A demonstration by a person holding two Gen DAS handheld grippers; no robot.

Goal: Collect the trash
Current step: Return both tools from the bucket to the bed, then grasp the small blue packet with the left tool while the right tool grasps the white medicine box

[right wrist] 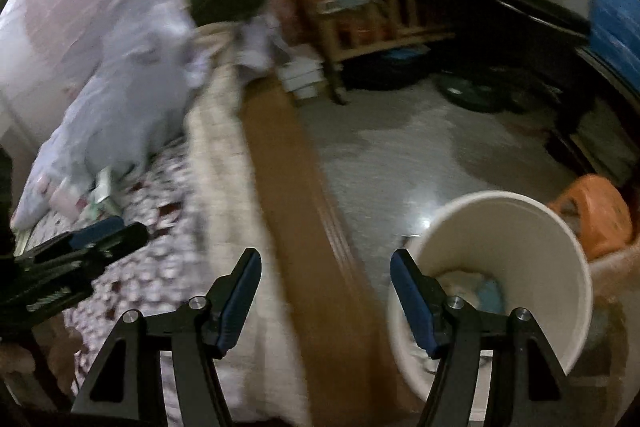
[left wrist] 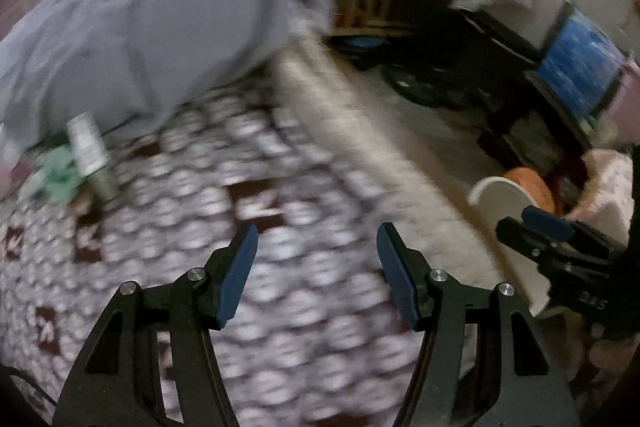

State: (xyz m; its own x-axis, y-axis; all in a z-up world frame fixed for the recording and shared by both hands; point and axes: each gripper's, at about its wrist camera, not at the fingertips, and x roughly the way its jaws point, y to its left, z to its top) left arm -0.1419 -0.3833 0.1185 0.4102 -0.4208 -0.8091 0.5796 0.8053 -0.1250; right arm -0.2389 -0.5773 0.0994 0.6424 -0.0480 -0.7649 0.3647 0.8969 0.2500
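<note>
My left gripper [left wrist: 318,229] hangs open over the patterned bedsheet [left wrist: 280,211], with nothing between its blue pads. A white and green tube-shaped container [left wrist: 89,155] lies up and to the left of it, beside a crumpled green wrapper [left wrist: 60,181]. Over the bed's edge my right gripper [right wrist: 326,254] is open and empty. A white bin [right wrist: 520,223] stands on the floor just to its right, with some trash [right wrist: 482,293] inside. The same small heap of trash [right wrist: 94,195] shows on the bed, blurred. Each gripper appears in the other's view: the right gripper [left wrist: 524,223], the left gripper [right wrist: 118,231].
A grey-blue blanket [left wrist: 168,15] is bunched on the bed behind the trash. The bed's brown wooden side rail [right wrist: 304,211] runs between bed and floor. An orange stool [right wrist: 596,211] stands behind the bin, with wooden shelves [right wrist: 384,7] and dark clutter further back. Both views are motion-blurred.
</note>
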